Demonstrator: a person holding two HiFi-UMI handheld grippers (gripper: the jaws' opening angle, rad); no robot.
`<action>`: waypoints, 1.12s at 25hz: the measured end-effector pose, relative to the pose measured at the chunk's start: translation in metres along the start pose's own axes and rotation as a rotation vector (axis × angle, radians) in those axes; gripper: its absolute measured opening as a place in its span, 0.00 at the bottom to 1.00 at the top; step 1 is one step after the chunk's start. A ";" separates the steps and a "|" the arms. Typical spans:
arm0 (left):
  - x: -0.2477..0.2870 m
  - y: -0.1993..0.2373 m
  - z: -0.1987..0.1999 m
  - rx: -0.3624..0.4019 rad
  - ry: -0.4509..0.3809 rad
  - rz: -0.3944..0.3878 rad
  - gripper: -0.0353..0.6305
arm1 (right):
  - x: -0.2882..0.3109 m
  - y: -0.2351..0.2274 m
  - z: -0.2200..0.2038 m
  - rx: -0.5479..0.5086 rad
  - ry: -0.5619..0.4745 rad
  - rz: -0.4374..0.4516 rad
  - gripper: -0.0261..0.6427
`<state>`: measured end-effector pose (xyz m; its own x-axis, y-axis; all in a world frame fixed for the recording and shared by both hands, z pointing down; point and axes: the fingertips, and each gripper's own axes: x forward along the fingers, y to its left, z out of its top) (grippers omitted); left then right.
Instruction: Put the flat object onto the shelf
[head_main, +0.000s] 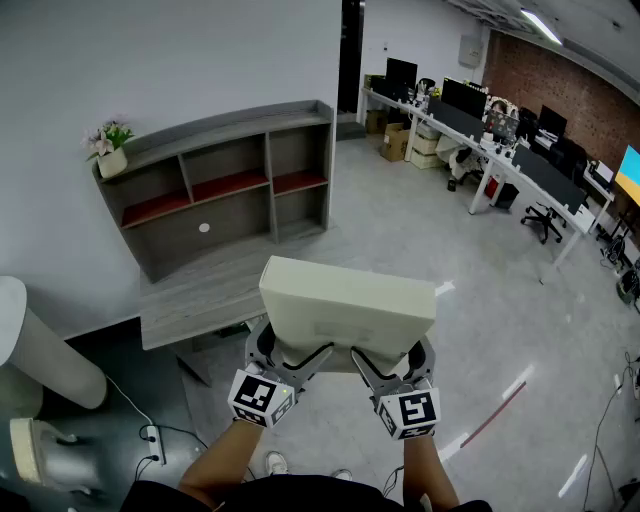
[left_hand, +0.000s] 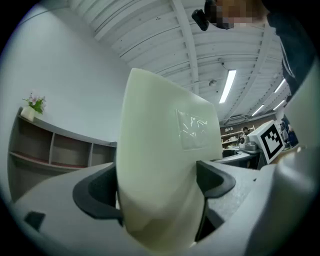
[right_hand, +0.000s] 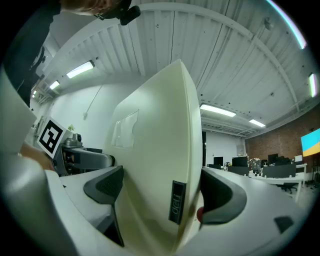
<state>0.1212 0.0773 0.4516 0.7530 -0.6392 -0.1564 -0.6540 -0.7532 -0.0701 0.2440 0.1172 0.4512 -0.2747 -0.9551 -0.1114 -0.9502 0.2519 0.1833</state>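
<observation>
Item: cream flat rectangular plastic case (head_main: 348, 305), carried in mid-air. Its near edge is clamped by my left gripper (head_main: 292, 360) and my right gripper (head_main: 388, 368), jaws spread wide around its thickness. Status: lifted, not yet placed. Destination: grey wooden shelf unit (head_main: 230, 185), 11 o'clock, well apart. Its compartments show only a small white round spot (head_main: 204, 228); a white pot of pink flowers (head_main: 110, 155) stands on top.

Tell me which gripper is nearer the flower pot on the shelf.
Left. The left gripper holds the cream box at its near edge, on the side toward the flower pot. The right gripper holds the same edge farther from it.
</observation>
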 end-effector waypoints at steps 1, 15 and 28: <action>-0.003 0.004 0.000 0.002 0.003 0.000 0.77 | 0.003 0.005 0.000 0.004 -0.001 0.000 0.74; -0.028 0.065 0.003 -0.007 -0.004 0.017 0.77 | 0.049 0.051 0.009 -0.008 -0.007 0.026 0.74; -0.059 0.128 -0.001 -0.008 -0.014 0.045 0.77 | 0.096 0.103 0.009 0.008 0.009 0.042 0.74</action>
<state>-0.0067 0.0188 0.4527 0.7214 -0.6706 -0.1729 -0.6868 -0.7248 -0.0549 0.1189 0.0531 0.4501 -0.3128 -0.9451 -0.0946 -0.9392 0.2928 0.1793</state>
